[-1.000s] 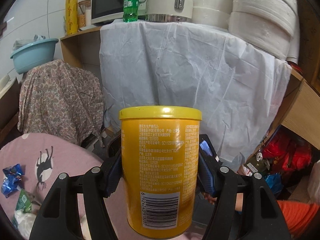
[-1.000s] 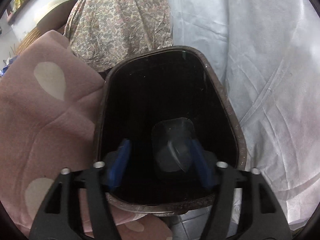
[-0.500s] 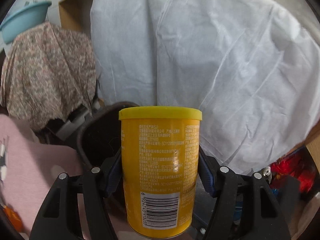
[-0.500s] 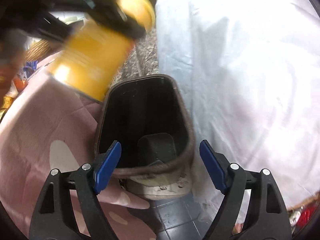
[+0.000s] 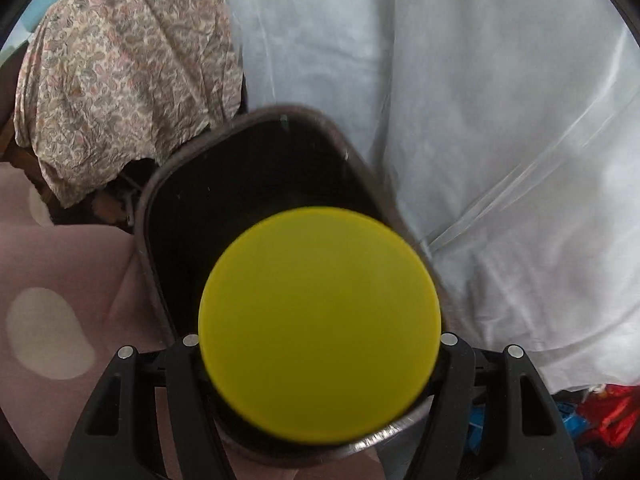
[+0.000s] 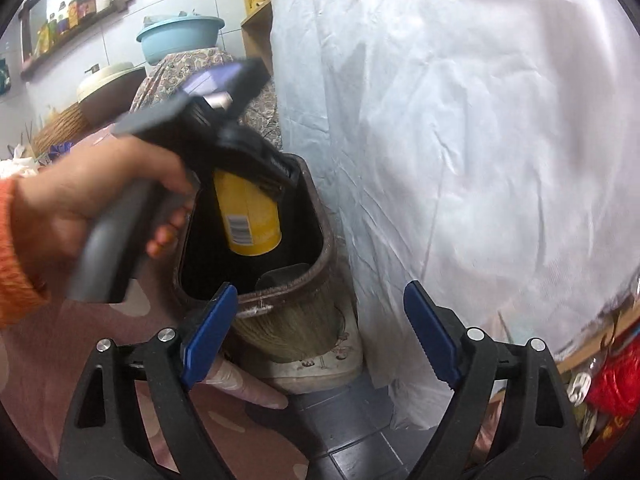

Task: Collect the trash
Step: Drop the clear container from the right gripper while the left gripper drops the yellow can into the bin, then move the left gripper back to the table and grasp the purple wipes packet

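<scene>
- Two grippers are at work over one brown trash bin (image 6: 288, 312), which stands on the tiled floor between a pink tablecloth (image 6: 40, 360) and a white drape (image 6: 460, 120).
- Far left in the right wrist view, a person's hand (image 6: 80, 208) with an orange sleeve (image 6: 12, 252) grips the handle of the left gripper (image 6: 256, 176), which points steeply down into the bin's mouth.
- Its jaws pinch a yellow canister (image 6: 248, 216) by the sides; the barcoded lower end already sits below the bin's rim.
- From the left wrist view, the canister's yellow lid (image 5: 320, 324) fills the middle, with the bin's dark interior (image 5: 224, 208) directly beyond it and a floral cloth (image 5: 120, 80) further off to the left.
- To the right, the right gripper (image 6: 316, 340) hangs near the bin's front rim, its jaws opening with nothing between them.
- Progress, as I judge it: a dark object (image 6: 284, 274) already lies in the bin; the canister is over the drop spot but not yet released.
- Left to do: let the canister go and fetch any remaining rubbish.
</scene>
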The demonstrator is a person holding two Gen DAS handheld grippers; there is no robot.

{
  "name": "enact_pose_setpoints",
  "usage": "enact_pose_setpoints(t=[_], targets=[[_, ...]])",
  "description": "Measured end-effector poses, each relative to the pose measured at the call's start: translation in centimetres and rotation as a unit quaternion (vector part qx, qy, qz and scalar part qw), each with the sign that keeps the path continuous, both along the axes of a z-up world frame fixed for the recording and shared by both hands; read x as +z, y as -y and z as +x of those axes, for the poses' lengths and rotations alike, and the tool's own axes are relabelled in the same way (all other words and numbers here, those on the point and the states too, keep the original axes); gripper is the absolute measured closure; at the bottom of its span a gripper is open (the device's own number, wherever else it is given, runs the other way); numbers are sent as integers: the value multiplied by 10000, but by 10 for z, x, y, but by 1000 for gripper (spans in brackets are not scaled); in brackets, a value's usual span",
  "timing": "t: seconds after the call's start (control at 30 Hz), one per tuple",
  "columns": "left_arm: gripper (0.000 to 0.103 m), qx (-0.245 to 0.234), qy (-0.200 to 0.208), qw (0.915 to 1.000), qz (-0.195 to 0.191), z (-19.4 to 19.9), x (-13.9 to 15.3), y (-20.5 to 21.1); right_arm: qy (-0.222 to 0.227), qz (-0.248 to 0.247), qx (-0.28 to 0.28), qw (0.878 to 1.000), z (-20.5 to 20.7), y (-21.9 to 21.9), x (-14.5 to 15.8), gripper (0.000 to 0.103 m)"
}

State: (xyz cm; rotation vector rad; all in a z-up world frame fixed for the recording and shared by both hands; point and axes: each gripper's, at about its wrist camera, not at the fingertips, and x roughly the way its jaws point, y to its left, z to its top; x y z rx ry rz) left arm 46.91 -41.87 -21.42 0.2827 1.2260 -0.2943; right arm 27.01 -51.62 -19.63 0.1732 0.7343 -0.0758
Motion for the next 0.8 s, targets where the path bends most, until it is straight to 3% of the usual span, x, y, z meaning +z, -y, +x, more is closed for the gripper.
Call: enact_pose_setpoints(t=[0.3, 0.43, 0.67, 0.8], targets=[[37, -10, -479, 9987, 150, 4, -30, 3, 16, 38, -90, 10000, -12, 3, -7, 19], [24, -92, -379, 9990, 238, 1, -23, 8, 74, 97, -116, 9999, -18, 3, -4, 19], [20, -234, 36, 9995, 187, -12, 15, 5, 213, 112, -173, 9996, -33, 2, 13, 19], [20, -537, 461, 9970, -298, -26, 65, -7, 324, 127, -114, 9993, -44, -5, 25, 18]])
